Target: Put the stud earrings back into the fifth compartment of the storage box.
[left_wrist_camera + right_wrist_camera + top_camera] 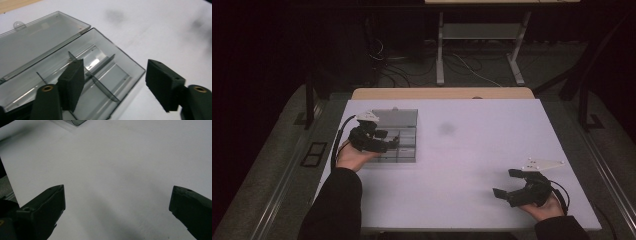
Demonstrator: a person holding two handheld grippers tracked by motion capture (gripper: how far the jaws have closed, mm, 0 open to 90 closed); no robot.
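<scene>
Clear box (399,140) sits at 9 o'clock on the white table (462,150), lid (397,118) flipped back flat toward 12, dividers (100,82) visible inside, compartments look bare. Left gripper (393,141) hangs over the box with jaws spread wide, one jaw above a compartment, the other out past the box's edge over the table. Right gripper (506,184) at 4 o'clock, well apart from the box, jaws released wide over bare table, grasping nothing.
</scene>
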